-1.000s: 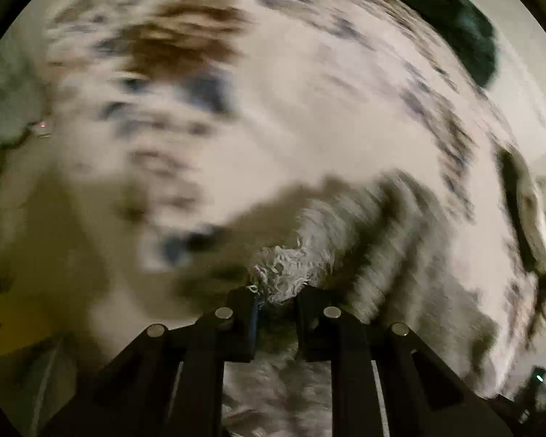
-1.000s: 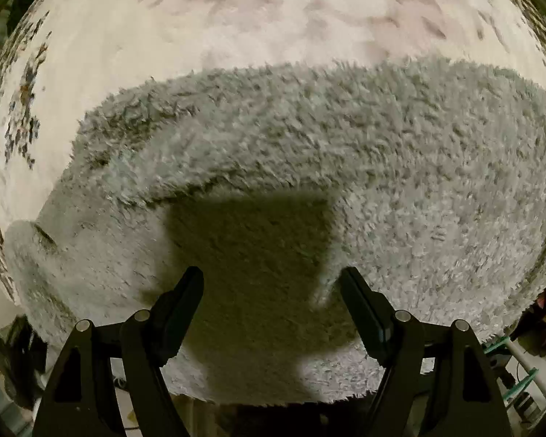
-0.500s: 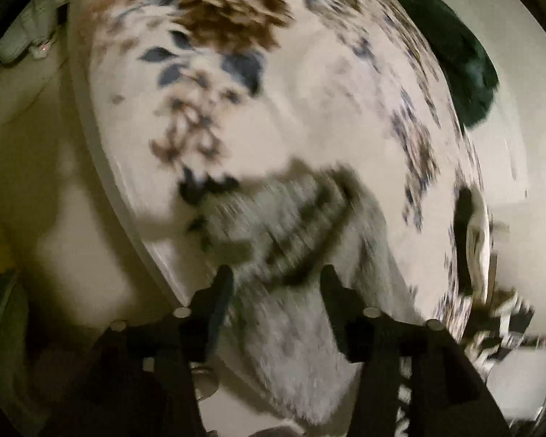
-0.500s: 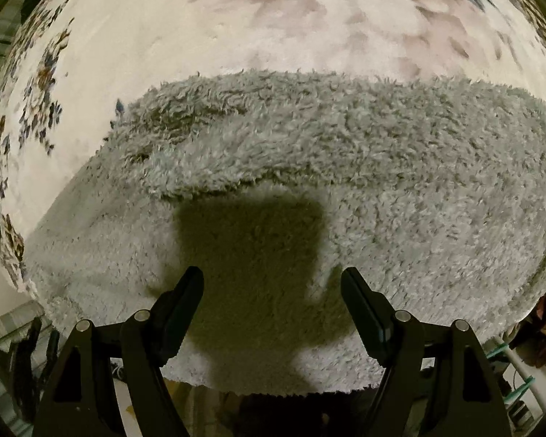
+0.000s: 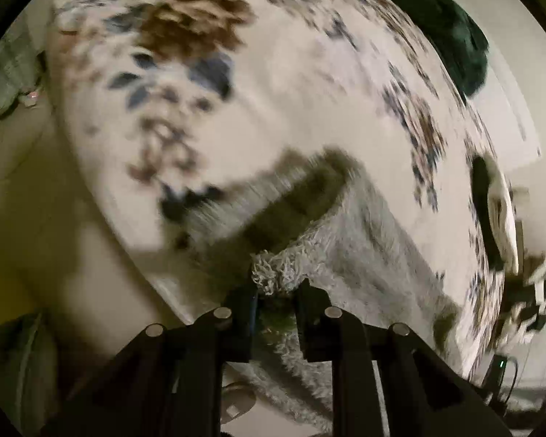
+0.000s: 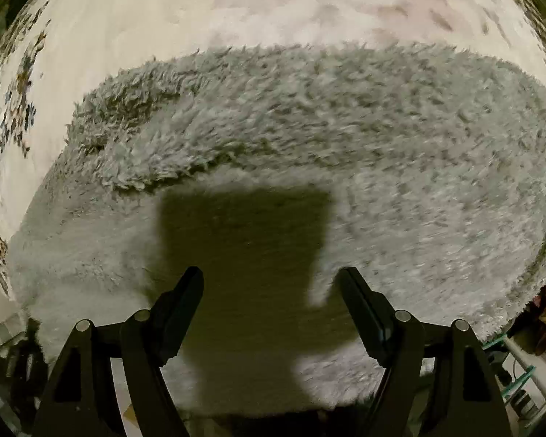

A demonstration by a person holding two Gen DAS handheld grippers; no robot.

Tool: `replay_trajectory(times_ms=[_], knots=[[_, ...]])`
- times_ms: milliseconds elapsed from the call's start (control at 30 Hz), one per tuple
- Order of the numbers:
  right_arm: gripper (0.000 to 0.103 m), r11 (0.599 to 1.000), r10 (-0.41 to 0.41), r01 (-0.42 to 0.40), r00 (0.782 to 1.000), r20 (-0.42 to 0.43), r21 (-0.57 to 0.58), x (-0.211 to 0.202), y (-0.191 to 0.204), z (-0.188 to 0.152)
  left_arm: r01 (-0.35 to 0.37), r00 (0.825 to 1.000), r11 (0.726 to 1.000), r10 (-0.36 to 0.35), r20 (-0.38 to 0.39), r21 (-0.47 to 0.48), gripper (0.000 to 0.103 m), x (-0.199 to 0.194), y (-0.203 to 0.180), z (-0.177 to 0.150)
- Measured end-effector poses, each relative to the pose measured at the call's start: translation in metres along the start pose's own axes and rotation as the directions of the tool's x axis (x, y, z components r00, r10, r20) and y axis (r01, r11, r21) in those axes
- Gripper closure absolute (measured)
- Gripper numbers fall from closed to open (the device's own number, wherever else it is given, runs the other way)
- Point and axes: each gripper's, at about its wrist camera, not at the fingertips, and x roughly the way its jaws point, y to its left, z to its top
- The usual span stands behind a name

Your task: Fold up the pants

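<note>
While the left gripper point(image 5: 276, 293) is closing on the pants point(image 5: 349, 240) edge, lift it evenly; the right gripper point(image 6: 272, 286) hangs released above.

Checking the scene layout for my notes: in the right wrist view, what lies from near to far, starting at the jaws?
Right gripper, jaws open → its shadow on the fuzzy grey pants → raised fold ridge → floral bedspread.

Floral bedcover point(image 5: 273, 83) motion-blurred; pants point(image 6: 346, 138) cropped right.

Fluffy grey pants point(image 6: 309, 138) spread on the floral bedspread, one edge lifted
</note>
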Motion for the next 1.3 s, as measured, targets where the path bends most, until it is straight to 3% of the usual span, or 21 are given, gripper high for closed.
replay_trajectory(times_ms=[100,167,267,367,433,533,567,667,733,833,933,1000,1133,1233,1300], knots=[[0.023,1.0,0.004,-0.004,1.0,-0.003,0.0,0.001,-0.003,-0.001,-0.034,0.999,0.999,0.034,-0.034,-0.027,0.088,0.016,0.012,0.004],[0.023,1.0,0.023,-0.023,1.0,-0.003,-0.001,-0.001,-0.005,-0.001,-0.049,0.994,0.998,0.045,-0.099,-0.042,0.085,0.032,0.019,0.002],[0.023,0.997,0.078,-0.078,0.997,0.013,-0.026,-0.015,-0.004,0.006,-0.045,0.99,0.994,0.031,-0.136,-0.101,0.079,0.027,0.023,-0.006],[0.023,0.987,0.138,-0.138,0.99,-0.003,-0.078,-0.019,0.011,0.018,-0.108,0.988,0.992,0.1,-0.117,-0.063,0.061,0.006,0.012,-0.012],[0.023,0.982,0.158,-0.158,0.987,-0.011,-0.1,-0.017,0.022,0.028,-0.163,0.983,0.986,0.159,-0.09,-0.037,0.044,-0.01,0.008,-0.015],[0.032,0.976,0.175,-0.173,0.985,0.005,-0.136,-0.011,0.039,0.057,-0.191,0.98,0.982,0.19,-0.057,-0.006,0.041,-0.025,-0.004,-0.016],[0.039,0.98,0.154,-0.147,0.987,0.044,-0.132,-0.01,0.042,0.073,-0.196,0.979,0.981,0.196,-0.047,0.014,0.041,-0.027,-0.012,-0.016],[0.041,0.984,0.168,-0.164,0.984,0.061,-0.061,-0.002,0.036,0.111,-0.203,0.979,0.971,0.206,-0.01,0.126,0.041,-0.021,-0.055,-0.014],[0.041,0.981,0.195,-0.196,0.98,0.043,0.008,-0.003,0.03,0.116,-0.185,0.982,0.965,0.19,-0.01,0.186,0.041,-0.01,-0.08,-0.013],[0.041,0.957,0.273,-0.279,0.959,0.08,0.078,-0.02,0.013,0.11,-0.111,0.989,0.947,0.134,-0.06,0.301,0.041,0.021,-0.134,-0.02],[0.041,0.956,0.273,-0.283,0.955,0.112,0.077,-0.029,0.002,0.11,-0.051,0.991,0.919,0.096,-0.096,0.391,0.041,0.046,-0.176,-0.033],[0.041,0.957,0.276,-0.281,0.958,0.075,0.068,-0.018,-0.003,0.112,-0.023,0.986,0.887,0.098,-0.138,0.461,0.041,0.069,-0.201,-0.044],[0.04,0.935,0.342,-0.35,0.934,0.105,0.065,-0.039,-0.023,0.09,0.022,0.97,0.831,0.117,-0.213,0.556,0.041,0.092,-0.233,-0.066],[0.034,0.935,0.313,-0.338,0.93,0.191,0.112,-0.077,-0.072,0.061,0.046,0.968,0.783,0.119,-0.222,0.62,0.041,0.087,-0.247,-0.083],[0.033,0.942,0.234,-0.28,0.943,0.237,0.187,-0.102,-0.126,0.029,0.048,0.962,0.763,0.138,-0.235,0.645,0.041,0.086,-0.251,-0.096]])
